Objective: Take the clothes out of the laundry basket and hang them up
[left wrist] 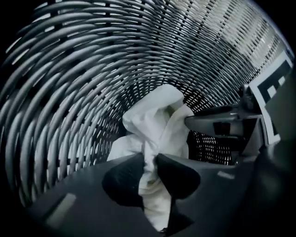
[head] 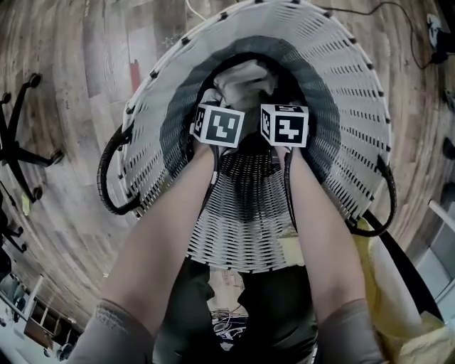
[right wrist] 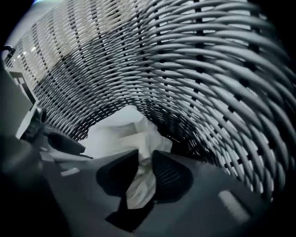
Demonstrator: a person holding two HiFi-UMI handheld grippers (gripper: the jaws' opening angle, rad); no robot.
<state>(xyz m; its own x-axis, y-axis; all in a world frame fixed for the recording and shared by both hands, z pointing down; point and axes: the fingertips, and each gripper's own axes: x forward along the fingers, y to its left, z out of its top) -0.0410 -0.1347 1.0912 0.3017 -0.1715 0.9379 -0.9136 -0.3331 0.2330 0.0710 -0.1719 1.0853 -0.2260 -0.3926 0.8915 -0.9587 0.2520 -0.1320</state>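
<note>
A round white and dark wicker laundry basket [head: 355,85] stands on the wooden floor below me. A crumpled white garment [head: 245,79] lies at its bottom. Both arms reach down into the basket, side by side. In the left gripper view, my left gripper [left wrist: 150,162] is shut on a fold of the white garment [left wrist: 155,125], which runs up between its pads. In the right gripper view, my right gripper [right wrist: 144,159] pinches another fold of the same garment [right wrist: 122,134]. In the head view, the marker cubes [head: 218,125] hide both sets of jaws.
The basket's woven wall [left wrist: 69,92] closes in around both grippers. Black handles [head: 110,178] stick out at its sides. An office chair base [head: 21,153] stands at the left, cables [head: 398,14] lie at the upper right, and yellow fabric [head: 398,306] sits at the lower right.
</note>
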